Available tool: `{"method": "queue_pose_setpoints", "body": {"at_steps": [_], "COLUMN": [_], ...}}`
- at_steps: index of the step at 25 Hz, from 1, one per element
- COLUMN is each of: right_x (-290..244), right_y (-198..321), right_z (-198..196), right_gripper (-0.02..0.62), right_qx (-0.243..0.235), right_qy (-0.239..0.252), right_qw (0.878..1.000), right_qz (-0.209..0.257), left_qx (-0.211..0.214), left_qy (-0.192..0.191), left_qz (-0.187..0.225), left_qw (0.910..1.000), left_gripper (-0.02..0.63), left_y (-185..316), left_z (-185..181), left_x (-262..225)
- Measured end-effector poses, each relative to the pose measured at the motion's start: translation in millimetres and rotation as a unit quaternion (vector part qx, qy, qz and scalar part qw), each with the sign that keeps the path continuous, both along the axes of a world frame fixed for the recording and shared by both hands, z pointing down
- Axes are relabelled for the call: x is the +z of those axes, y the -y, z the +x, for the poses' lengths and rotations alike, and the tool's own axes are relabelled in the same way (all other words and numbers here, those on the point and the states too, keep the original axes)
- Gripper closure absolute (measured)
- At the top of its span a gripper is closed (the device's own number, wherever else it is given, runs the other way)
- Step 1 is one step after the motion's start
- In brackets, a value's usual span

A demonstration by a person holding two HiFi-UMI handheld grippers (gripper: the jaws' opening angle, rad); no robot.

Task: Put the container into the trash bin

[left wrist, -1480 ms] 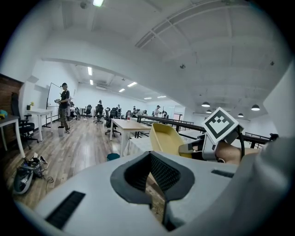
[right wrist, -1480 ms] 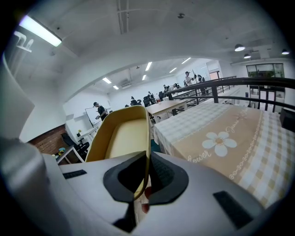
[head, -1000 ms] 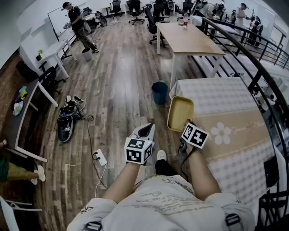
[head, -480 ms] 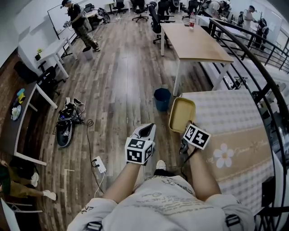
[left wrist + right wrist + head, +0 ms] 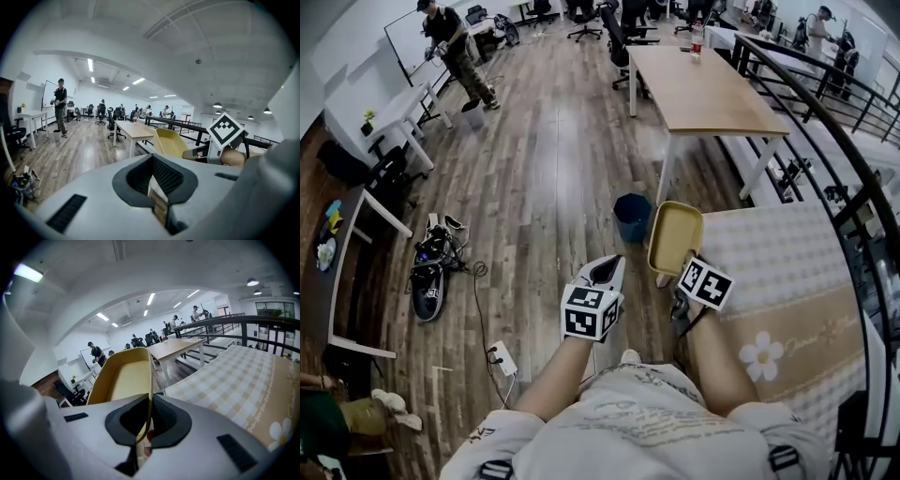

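**Holding a yellow container by its rim, near the blue bin**

Head view: the right tongs (image 5: 678, 272) are clamped on the near edge of the container (image 5: 673, 236), a shallow, smooth, pale-yellow tray with rounded corners and a raised rim, tipped up on edge. It hangs in the air, resting on nothing. In the picture it sits just beside the trash bin (image 5: 631, 216), a small round dark-blue bucket standing on the plank floor (image 5: 544, 178), and at the corner of a tabletop (image 5: 769, 253) draped in a cream checked cloth with a flower print. The left tongs (image 5: 606, 271), grey and tapering to a point, hang apart from the container.

Left gripper view: the ribbed black pads of the left tongs stand almost together, with only a thin slit between them and nothing in it. The yellow tray and the marker cube of the right tongs show beyond.

Right gripper view: the container's thin rim runs straight down between the dark pads, which press on it from both sides; its hollow faces left, and the checked cloth spreads to the right.
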State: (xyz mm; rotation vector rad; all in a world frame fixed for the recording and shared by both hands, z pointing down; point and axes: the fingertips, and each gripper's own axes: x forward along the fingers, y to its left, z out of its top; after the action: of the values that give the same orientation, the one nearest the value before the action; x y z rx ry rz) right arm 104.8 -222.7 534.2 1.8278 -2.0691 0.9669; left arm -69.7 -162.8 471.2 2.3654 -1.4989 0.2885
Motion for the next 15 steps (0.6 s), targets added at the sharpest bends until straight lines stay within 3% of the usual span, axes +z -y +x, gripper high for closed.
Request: {"method": "queue_pose_setpoints", "body": {"at_steps": [15], "right_x": [7.6], "right_y": [103.2], "right_z": [-14.0], "right_gripper": [0.592], "right_qx": [-0.02], "right_qy": [-0.009], "right_qw": [1.0], "right_qz": [-0.002], "left_qx": [-0.013], "left_qy": [-0.004], "left_qz": [-0.003], "left_qw": [0.9999], "left_gripper": [0.601], "left_y": [99.0], "left_z": [-9.2], "left_x": [10.3]}}
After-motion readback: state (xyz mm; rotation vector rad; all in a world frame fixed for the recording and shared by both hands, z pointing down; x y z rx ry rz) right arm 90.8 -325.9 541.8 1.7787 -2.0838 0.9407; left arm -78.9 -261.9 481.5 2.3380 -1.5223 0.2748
